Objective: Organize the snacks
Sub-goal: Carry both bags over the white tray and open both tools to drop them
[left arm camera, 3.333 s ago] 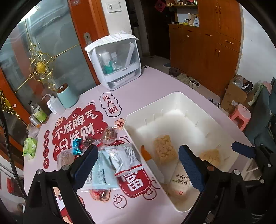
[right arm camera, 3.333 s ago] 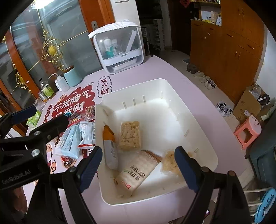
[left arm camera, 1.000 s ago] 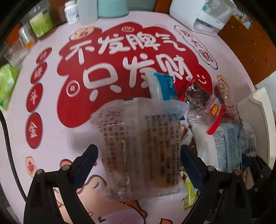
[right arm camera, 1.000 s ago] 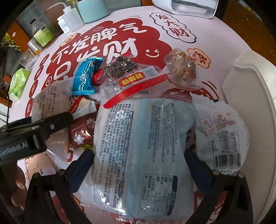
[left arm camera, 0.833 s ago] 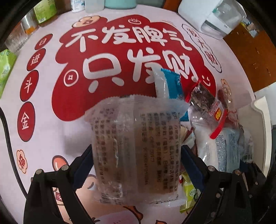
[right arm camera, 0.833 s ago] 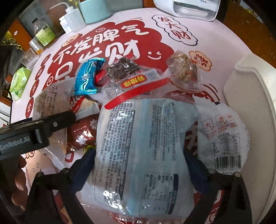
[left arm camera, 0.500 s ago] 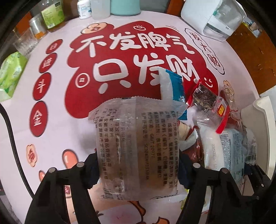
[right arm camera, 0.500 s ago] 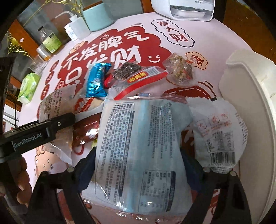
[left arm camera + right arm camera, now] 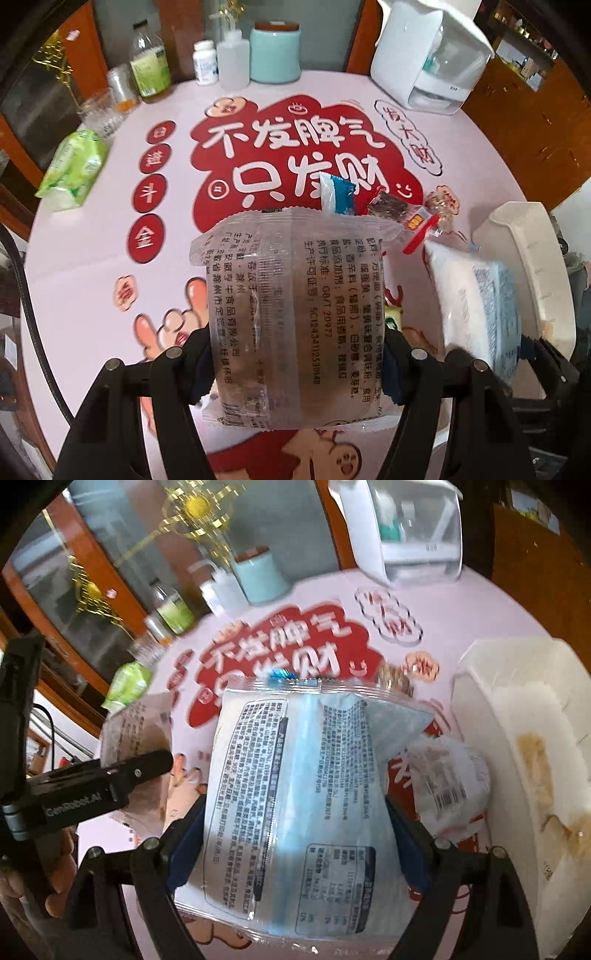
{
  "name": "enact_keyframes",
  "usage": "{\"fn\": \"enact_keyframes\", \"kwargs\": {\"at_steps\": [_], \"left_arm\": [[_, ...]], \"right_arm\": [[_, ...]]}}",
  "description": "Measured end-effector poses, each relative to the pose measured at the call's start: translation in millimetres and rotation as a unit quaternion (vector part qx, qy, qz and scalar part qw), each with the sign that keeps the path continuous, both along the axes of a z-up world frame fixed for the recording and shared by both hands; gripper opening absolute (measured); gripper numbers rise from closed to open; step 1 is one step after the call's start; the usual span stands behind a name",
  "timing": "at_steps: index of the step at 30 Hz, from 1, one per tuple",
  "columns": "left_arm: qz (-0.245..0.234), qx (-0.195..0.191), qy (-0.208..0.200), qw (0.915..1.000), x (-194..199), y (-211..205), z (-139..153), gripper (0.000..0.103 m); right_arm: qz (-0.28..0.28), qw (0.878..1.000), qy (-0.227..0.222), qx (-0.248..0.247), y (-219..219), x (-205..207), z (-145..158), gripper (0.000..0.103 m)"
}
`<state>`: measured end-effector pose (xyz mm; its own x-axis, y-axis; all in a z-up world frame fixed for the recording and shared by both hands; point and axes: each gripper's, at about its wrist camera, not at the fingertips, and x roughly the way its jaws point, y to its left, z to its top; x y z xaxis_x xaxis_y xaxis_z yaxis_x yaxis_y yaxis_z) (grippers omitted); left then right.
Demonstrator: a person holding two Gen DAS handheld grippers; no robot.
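Above the pink counter [image 9: 92,266], a clear snack packet [image 9: 291,314] is clamped in the left tongs [image 9: 295,362]; a pale blue packet [image 9: 299,805] is gripped by the right tongs [image 9: 295,845]. Pads are largely hidden behind both wrappers. A white bin [image 9: 517,709] is cut off at right.

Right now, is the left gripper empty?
No, the left gripper has its pads pressed on both sides of a clear snack packet, held above the table.
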<state>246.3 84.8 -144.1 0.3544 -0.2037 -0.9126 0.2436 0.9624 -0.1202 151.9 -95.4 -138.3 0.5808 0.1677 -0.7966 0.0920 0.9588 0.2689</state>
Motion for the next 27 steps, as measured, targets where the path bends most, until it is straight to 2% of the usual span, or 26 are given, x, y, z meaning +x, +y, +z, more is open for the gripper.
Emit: {"fn": "enact_keyframes", "kwargs": {"at_steps": [6,12,18,27], "left_arm": [[0.009,0.007,-0.027,0.9996,-21,-1,33,0.069],[-0.002,-0.003,-0.052,0.9987,-43,-32,67,0.069],[-0.043,-0.019,-0.077,0.996,-69,-93,94,0.069],[-0.102,-0.034,-0.087,0.9904,-93,-191,108,0.069]], "right_arm": [[0.007,0.998,-0.057,0.007,-11,-31,34,0.089],[-0.01,0.994,-0.105,0.002,-41,-67,64,0.089],[-0.055,0.99,-0.13,-0.008,-89,-99,80,0.089],[-0.137,0.983,-0.125,-0.01,-167,-134,74,0.089]]}}
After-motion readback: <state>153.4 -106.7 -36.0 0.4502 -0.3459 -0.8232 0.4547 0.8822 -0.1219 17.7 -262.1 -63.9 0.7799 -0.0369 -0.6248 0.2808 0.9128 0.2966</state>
